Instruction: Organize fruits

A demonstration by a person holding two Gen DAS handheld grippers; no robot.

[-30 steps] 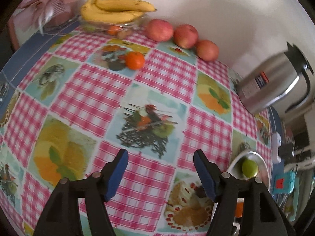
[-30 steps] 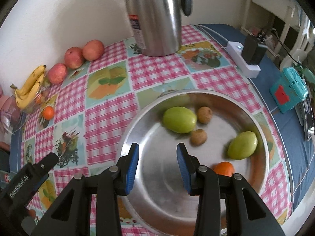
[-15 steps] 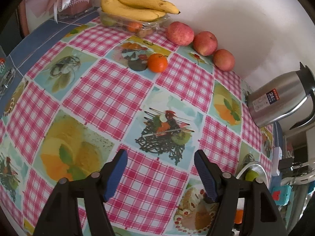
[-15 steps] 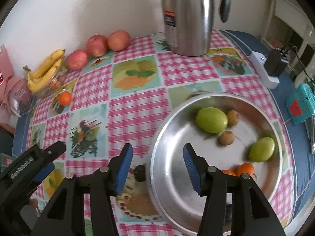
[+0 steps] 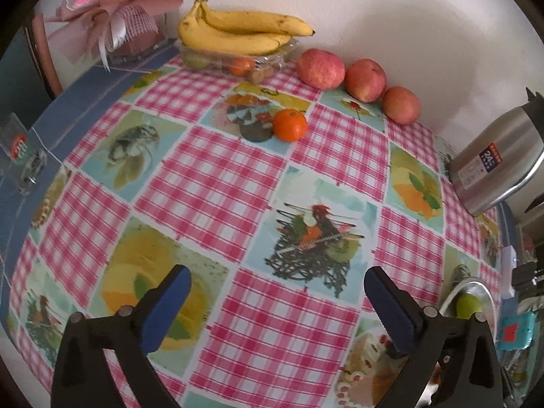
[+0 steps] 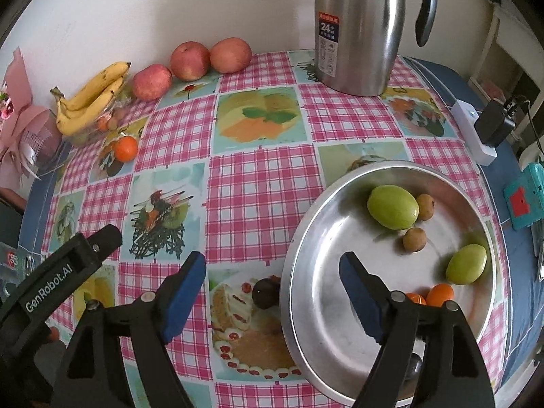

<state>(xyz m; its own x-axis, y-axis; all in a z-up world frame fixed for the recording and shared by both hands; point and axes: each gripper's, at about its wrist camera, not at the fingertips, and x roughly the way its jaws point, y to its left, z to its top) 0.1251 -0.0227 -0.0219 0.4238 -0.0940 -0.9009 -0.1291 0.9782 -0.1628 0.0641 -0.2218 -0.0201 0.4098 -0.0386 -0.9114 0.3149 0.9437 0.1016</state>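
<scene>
A home dining corner: a checked, fruit-printed oilcloth (image 6: 258, 190) covers the tabletop against a plain wall, with a steel thermos jug (image 6: 357, 30) upper right and a wrapped bouquet (image 5: 112, 17) upper left.

Left wrist view: steel pan (image 5: 484, 289) mostly hidden behind the right finger and its arm, only a rim sliver and one green fruit (image 5: 468, 307) show. Kettle (image 5: 499, 166) cut off by the right edge. Fruit in the clear tray (image 5: 234, 63) under the bananas (image 5: 238, 32) is too blurred to identify, apart from something orange. Glass item (image 5: 23, 156) at the left edge is partly cropped, label unreadable.

Right wrist view: two orange fruits (image 6: 431, 296) in the pan are partly behind the right finger arm. Dark round thing (image 6: 413, 367) below the pan rim is mostly hidden, can't identify it. Dark fruit (image 6: 266, 293) beside the pan is partly occluded by the rim. Kettle top is cropped by the frame. Pan's near rim is hidden by the right gripper (image 6: 273, 292).
</scene>
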